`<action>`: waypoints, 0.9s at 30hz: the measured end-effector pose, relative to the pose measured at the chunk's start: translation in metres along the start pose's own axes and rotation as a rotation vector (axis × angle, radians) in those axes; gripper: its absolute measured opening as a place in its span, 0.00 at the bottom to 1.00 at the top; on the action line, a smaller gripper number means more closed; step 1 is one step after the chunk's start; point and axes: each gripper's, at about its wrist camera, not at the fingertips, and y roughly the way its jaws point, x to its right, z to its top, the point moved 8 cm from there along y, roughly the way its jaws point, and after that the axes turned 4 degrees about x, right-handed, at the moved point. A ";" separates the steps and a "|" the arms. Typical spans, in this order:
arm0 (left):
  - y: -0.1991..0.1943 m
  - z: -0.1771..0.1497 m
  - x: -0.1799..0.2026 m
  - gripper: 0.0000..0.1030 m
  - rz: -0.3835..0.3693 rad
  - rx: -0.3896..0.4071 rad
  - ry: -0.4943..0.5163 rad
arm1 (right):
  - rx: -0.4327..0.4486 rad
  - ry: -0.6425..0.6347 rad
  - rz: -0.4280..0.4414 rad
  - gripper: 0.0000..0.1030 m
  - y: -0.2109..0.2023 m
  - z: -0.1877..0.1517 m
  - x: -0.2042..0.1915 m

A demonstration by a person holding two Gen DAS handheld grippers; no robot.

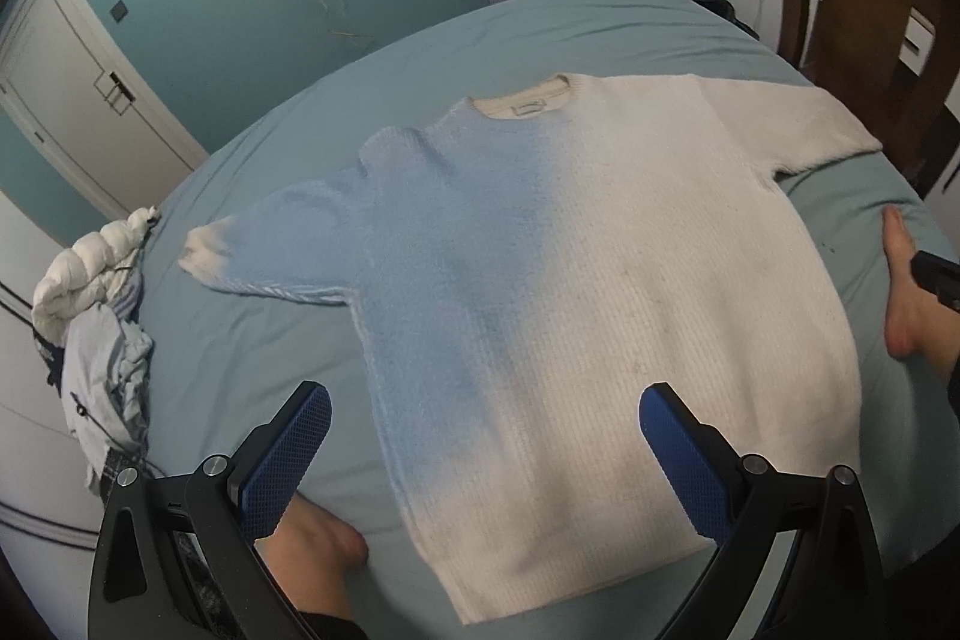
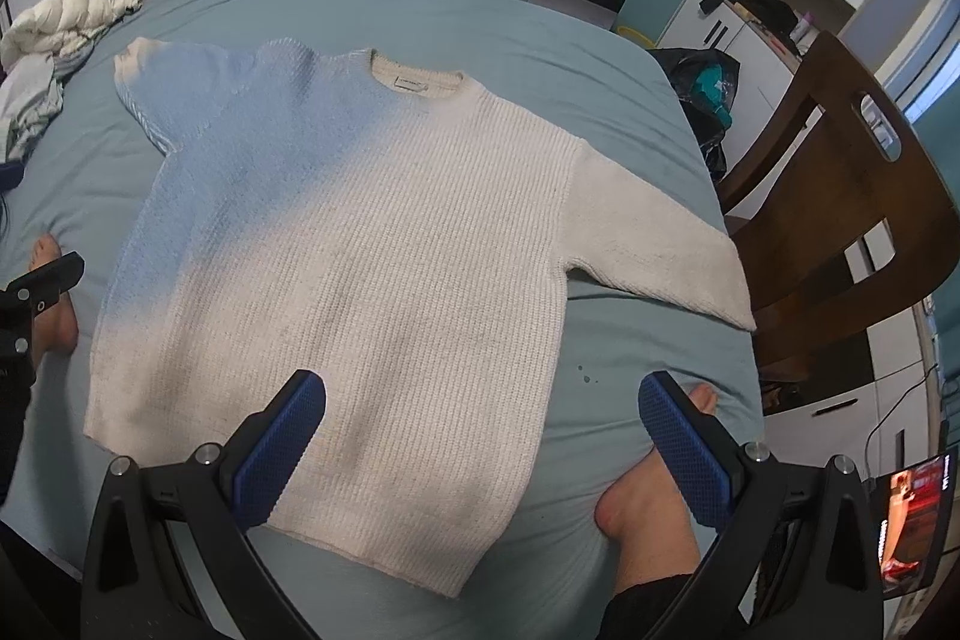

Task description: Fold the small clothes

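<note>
A knit sweater, white with a pale blue left side, lies flat on the blue bed sheet, both sleeves spread out and the neck at the far side. My left gripper hovers open above the sweater's lower hem, with blue pads apart and nothing between them. My right gripper is also open above the hem's right part, holding nothing. The left gripper's tip shows at the left edge of the right wrist view.
A pile of clothes with a white puffy jacket sits at the bed's left edge. A brown wooden chair stands at the right. A person's bare feet rest on the bed beside the sweater.
</note>
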 end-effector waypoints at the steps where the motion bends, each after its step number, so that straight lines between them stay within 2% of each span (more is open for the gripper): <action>1: -0.001 0.000 -0.002 1.00 0.002 -0.013 0.001 | 0.001 0.011 0.006 0.99 0.000 0.001 0.001; 6: 0.002 0.004 -0.016 1.00 -0.024 0.004 -0.072 | 0.010 0.055 0.000 0.99 0.004 0.005 0.008; 8: 0.009 -0.001 -0.024 1.00 -0.074 -0.042 -0.137 | -0.001 0.048 0.003 0.99 0.008 0.005 0.006; 9: 0.013 -0.005 -0.026 1.00 -0.084 -0.096 -0.159 | -0.011 0.041 0.004 0.99 0.012 0.005 0.004; 15: 0.041 -0.029 -0.051 1.00 -0.097 -0.275 -0.341 | -0.036 0.038 0.055 0.99 0.024 0.010 -0.003; 16: 0.045 -0.030 -0.055 1.00 -0.094 -0.284 -0.356 | -0.038 0.038 0.059 0.99 0.026 0.011 -0.002; 18: 0.052 -0.028 -0.062 1.00 -0.076 -0.285 -0.364 | -0.048 0.042 0.067 0.99 0.035 0.015 0.002; 22: 0.066 -0.009 -0.075 1.00 -0.025 -0.213 -0.332 | -0.108 0.069 0.114 0.99 0.061 0.016 0.015; 27: 0.082 0.018 -0.080 1.00 -0.011 -0.122 -0.277 | -0.201 0.220 0.088 0.99 0.121 0.015 0.069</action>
